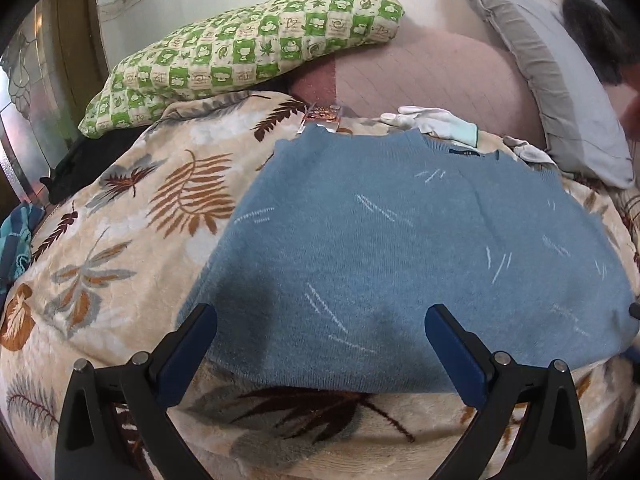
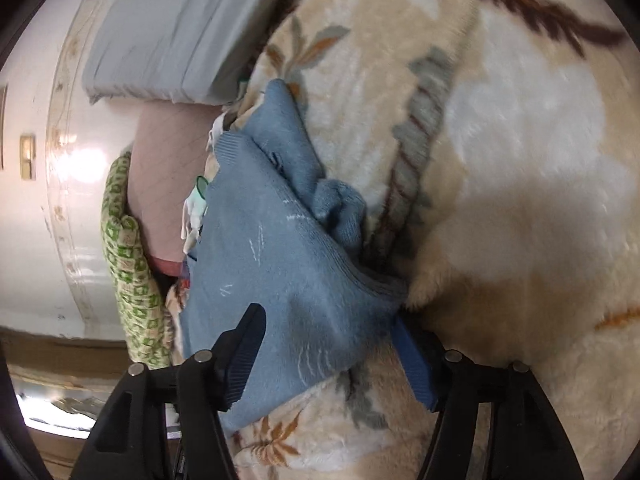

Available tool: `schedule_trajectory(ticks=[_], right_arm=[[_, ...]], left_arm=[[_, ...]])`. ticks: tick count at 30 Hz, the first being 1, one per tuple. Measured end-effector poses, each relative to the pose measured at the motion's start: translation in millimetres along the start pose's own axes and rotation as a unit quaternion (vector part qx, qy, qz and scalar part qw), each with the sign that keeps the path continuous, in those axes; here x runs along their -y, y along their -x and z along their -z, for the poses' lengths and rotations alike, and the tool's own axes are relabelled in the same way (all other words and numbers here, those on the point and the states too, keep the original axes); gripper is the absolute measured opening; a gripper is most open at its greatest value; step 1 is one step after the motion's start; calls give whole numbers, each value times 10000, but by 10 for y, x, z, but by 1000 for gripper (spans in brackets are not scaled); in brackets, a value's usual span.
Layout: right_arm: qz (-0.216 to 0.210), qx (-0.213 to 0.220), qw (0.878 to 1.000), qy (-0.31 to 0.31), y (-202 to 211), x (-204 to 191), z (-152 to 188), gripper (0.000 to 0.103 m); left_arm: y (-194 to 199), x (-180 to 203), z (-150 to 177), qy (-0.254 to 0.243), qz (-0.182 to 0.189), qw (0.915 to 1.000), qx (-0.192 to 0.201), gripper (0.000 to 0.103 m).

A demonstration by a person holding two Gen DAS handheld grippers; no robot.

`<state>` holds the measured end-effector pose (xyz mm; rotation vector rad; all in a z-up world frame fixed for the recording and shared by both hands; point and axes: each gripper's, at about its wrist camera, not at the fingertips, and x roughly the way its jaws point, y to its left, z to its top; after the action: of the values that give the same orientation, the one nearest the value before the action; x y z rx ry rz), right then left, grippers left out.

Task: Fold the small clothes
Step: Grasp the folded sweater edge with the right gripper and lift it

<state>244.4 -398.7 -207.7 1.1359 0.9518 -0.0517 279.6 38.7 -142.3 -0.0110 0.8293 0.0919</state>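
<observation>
I see the blue knitted sweater (image 1: 400, 248) lying spread on the fleece blanket with a leaf pattern (image 1: 132, 216), its collar turned away from me toward the pillows and its bottom hem close to my grippers. It lies flat like this, I think, so that both lower corners can be taken at once and the hem brought up to the collar in one fold.

My left gripper (image 1: 320, 344) hangs over the left part of the hem with the jaws standing wide. The hem is between them, but the blue pads (image 1: 188, 356) are not pressing on the cloth, so nothing is held there yet.

My right gripper (image 2: 324, 344) is at the other corner of the sweater (image 2: 288, 264), rolled to the side so that one finger is over the knit and the other appears to go under the edge. The jaws are about half way, with the corner between them. Whether the pads already pinch the cloth I cannot tell, because the sweater covers one finger tip. The sleeve (image 2: 336, 204) is bunched beside that edge and may need smoothing.

A white glove (image 1: 432, 122) lies just beyond the collar, with a green checked pillow (image 1: 240, 48) and a grey pillow (image 1: 552, 80) further back, all clear of the fold
</observation>
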Motion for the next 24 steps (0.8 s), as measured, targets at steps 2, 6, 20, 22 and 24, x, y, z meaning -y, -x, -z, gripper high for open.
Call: schedule_trajectory(ticks=[2, 6, 20, 22, 24], right_arm=[[415, 86, 9981, 455, -8, -129, 8, 23], [1162, 190, 9841, 1330, 8, -434, 86, 19], [685, 753, 9323, 3472, -147, -2603, 1105, 10], [496, 560, 9188, 3875, -407, -2906, 1473, 10], [348, 325, 9111, 4094, -653, -3060, 1780, 10]], left_arm=[[-98, 30, 32, -135, -91, 9997, -189, 103], [-435, 111, 153, -571, -24, 9960, -685, 103], [316, -1374, -154, 2121, 805, 9739, 15, 103], [391, -1715, -115, 2513, 568, 9662, 127, 103], [454, -2163, -69, 3016, 299, 9528, 180, 103]])
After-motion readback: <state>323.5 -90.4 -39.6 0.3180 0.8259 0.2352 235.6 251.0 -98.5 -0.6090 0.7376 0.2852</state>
